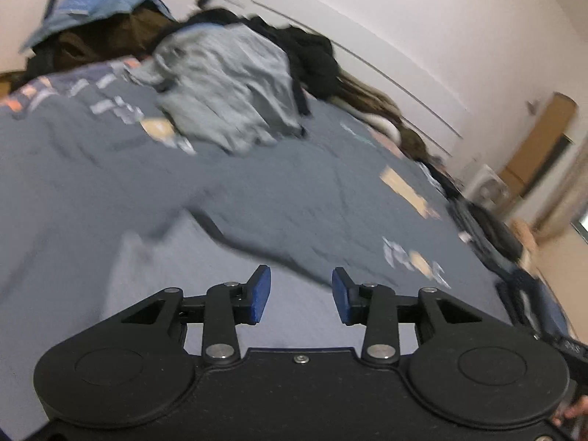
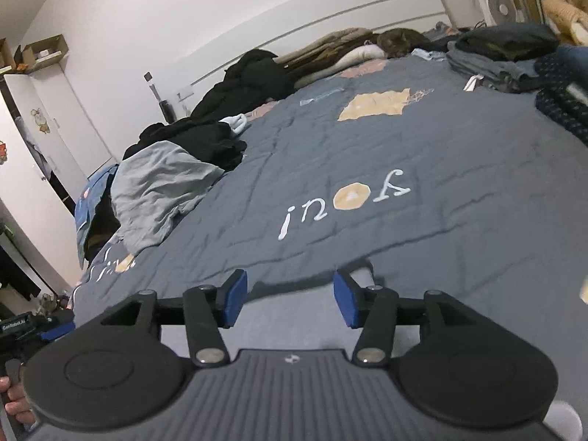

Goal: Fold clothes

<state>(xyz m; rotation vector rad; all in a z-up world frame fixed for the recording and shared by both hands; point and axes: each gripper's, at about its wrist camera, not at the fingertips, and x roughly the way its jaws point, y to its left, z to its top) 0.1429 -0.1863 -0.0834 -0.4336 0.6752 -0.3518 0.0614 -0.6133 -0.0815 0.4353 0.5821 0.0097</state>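
A pale grey-blue garment [image 1: 154, 275] lies flat on the bed right under my left gripper [image 1: 301, 296], which is open with nothing between its blue pads. The same pale cloth [image 2: 294, 316] lies under my right gripper [image 2: 290, 299], also open and holding nothing. A crumpled light grey garment [image 1: 228, 84] sits further up the bed, seen too in the right wrist view as the grey garment [image 2: 158, 187] at the left. Black clothes [image 2: 228, 125] are heaped behind it. The left wrist view is blurred.
The dark blue quilt [image 2: 422, 139] with printed letters covers the bed. A stack of folded clothes [image 2: 503, 55] sits at its far right corner. Brown bedding and a pillow [image 2: 360, 51] line the headboard wall. A fan [image 2: 499, 3] stands beyond. A blue denim piece [image 1: 106, 3] tops the left heap.
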